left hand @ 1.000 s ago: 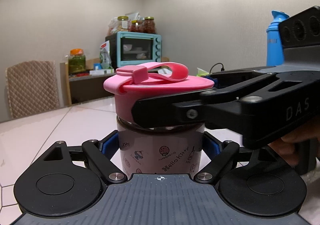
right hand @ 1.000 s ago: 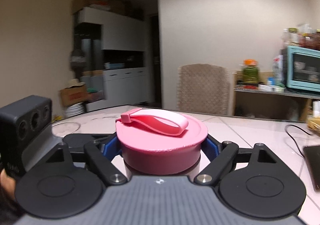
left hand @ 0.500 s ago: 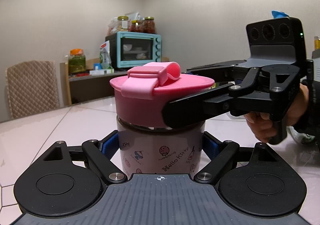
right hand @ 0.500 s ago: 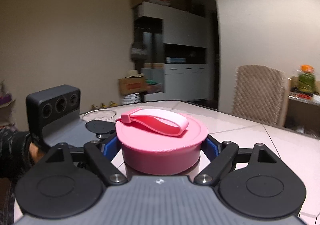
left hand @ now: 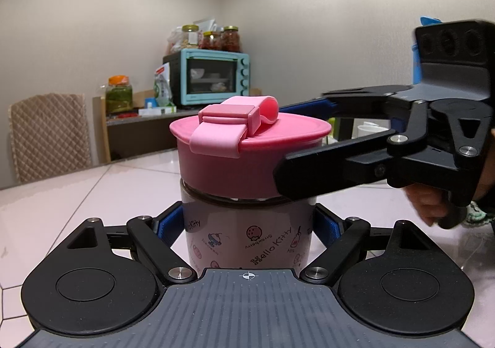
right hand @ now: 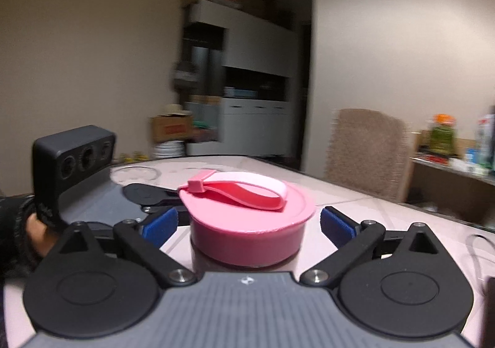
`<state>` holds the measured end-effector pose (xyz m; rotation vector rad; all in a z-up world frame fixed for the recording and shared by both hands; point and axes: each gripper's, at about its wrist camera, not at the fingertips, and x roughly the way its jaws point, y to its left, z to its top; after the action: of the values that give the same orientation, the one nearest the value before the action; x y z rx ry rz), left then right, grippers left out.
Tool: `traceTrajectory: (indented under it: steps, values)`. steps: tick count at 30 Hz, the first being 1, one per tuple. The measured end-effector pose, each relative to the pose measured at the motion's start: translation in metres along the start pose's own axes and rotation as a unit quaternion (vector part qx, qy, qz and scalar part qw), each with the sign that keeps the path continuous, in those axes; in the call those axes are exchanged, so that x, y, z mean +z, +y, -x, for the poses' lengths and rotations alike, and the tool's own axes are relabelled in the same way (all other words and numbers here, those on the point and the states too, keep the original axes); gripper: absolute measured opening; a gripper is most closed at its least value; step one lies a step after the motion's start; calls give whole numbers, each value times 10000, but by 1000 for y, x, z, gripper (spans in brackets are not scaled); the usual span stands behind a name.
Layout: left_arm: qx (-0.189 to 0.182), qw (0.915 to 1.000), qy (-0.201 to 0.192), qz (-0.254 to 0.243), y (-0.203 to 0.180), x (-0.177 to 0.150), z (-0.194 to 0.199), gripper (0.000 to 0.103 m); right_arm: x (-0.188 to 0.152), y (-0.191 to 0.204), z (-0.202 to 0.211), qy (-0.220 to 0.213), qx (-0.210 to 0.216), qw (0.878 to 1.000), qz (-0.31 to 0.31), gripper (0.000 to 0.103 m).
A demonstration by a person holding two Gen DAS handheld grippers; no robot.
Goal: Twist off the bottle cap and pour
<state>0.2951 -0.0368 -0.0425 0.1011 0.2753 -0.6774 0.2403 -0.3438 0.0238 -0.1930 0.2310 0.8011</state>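
Judging from how things lay, you were mid-way through the unscrewing step: the pink cap (left hand: 247,159) sat on the bottle (left hand: 247,239), level, with a dark seam showing beneath its skirt, and nothing had been poured. Whether the thread was already loose, the pictures did not tell. Left to do, by my reckoning: finish turning, lift the cap off, then pour; no receiving vessel could be made out for certain. The bottle stood upright on the pale tiled worktop (left hand: 77,193). Your left hand-held gripper (left hand: 247,227) was closed on the bottle's printed body, blue pads pressed to both sides, held low and level. Your right hand-held gripper (right hand: 249,222) came in from the side at cap height; in its own view the blue pads (right hand: 337,229) stood clear of the cap on both sides, so it was open around the cap, not clamping it. That view was blurred, which suggested motion. In the left wrist view its near finger (left hand: 324,176) crossed in front of the cap's lower edge. Your right hand (left hand: 427,202) showed under the handle, wrist roughly horizontal. A teal oven (left hand: 213,77) and a chair (left hand: 49,134) stood behind.
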Motion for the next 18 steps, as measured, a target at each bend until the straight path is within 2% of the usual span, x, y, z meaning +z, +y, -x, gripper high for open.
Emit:
traceTrajectory:
  steps: [3,9,18]
  values:
    - [0,10000,0,-1,0,0,0,89,1,16,2,72,-497,9987,34,101]
    - [-2,10000,-1,1,0,0,0,89,-1,36,-4,29,-993,9950,-83,101]
    - [-7,10000,0,9,0,1,-1,89,-5,41,-24,3,-1339,9903,-361,99]
